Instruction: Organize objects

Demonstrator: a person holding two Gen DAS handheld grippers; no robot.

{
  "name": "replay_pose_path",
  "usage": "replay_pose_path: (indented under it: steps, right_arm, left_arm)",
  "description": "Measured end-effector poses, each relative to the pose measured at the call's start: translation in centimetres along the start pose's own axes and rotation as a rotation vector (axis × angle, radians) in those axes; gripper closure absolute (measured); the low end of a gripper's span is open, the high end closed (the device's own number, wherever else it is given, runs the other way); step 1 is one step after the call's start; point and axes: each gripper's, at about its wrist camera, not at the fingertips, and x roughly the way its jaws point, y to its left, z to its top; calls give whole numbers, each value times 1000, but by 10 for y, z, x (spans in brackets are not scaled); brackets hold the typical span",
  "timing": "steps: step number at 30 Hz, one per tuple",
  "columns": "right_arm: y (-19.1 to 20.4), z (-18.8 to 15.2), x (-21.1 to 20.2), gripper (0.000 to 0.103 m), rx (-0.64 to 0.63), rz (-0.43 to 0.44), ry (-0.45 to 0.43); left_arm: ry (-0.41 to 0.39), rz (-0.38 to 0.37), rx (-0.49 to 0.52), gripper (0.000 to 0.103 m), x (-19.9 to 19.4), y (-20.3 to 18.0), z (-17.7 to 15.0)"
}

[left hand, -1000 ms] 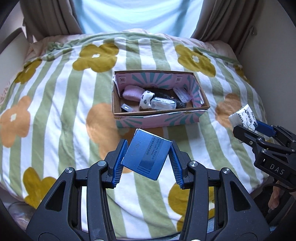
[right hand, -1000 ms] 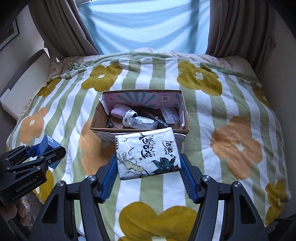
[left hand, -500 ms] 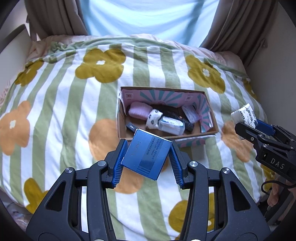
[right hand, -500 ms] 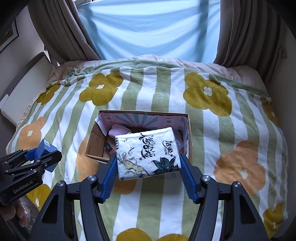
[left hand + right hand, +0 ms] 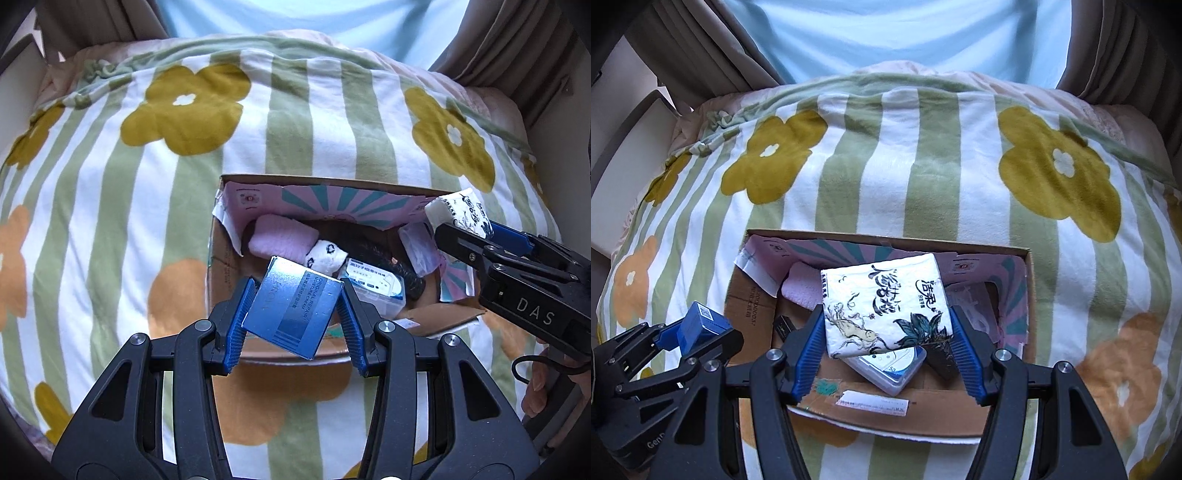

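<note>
Left wrist view first: the left gripper [image 5: 295,321] sits at the lower centre of the frame and its blue pads clamp a tilted blue cream box [image 5: 293,306], held over the near edge of an open cardboard box [image 5: 229,269]. This cardboard box lies on a striped blanket with flowers [image 5: 147,177] and contains a pink roll [image 5: 282,240], a small white roll with black marks [image 5: 327,256] and a clear plastic case [image 5: 375,288]. At the right edge the right gripper [image 5: 461,225] comes in, closed on a white tissue pack [image 5: 460,214]. Right wrist view next: the right gripper [image 5: 888,332] at the lower centre pinches the tissue pack [image 5: 886,299] between its blue pads, over the inside of the cardboard box [image 5: 1028,295]. At the lower left the left gripper [image 5: 701,332] holds the blue cream box [image 5: 701,325], beside the left wall of the cardboard box.
</note>
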Motion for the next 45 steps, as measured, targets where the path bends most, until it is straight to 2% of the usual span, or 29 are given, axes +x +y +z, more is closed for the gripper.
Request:
replay_pose_path:
  steps: [5, 10, 22, 25, 26, 27, 28, 29, 31, 38, 45]
  right_arm:
    - [-7, 9, 53, 44, 17, 1, 105]
    - [-13, 9, 82, 44, 39, 7, 162]
    - [-22, 16, 91, 43, 116, 67, 188]
    - [-21, 19, 88, 42, 126, 85, 156]
    - [-19, 21, 84, 38, 114, 81, 131]
    - [-17, 21, 81, 33, 104, 79, 113]
    - [-15, 22, 78, 24, 94, 74, 94]
    - [-15, 23, 75, 18, 88, 64, 79]
    - [-15, 25, 73, 13, 82, 56, 80]
    - [-17, 24, 72, 13, 98, 55, 93]
    - [-13, 19, 49, 13, 73, 36, 73]
  left_arm:
    - [67, 10, 13, 61, 53, -2, 7]
    - [132, 20, 15, 61, 91, -1, 3]
    - [167, 42, 57, 61, 107, -7, -2]
    - [172, 43, 68, 60, 105, -10, 0]
    - [182, 18, 52, 53, 105, -9, 0]
    - [192, -11, 38, 42, 105, -8, 1]
    - [195, -18, 31, 1, 104, -7, 0]
    - [176, -11, 32, 0, 102, -8, 0]
    - [166, -1, 51, 0, 98, -10, 1]
    - [143, -42, 35, 0, 88, -12, -2]
    - [119, -39, 33, 0, 72, -10, -6]
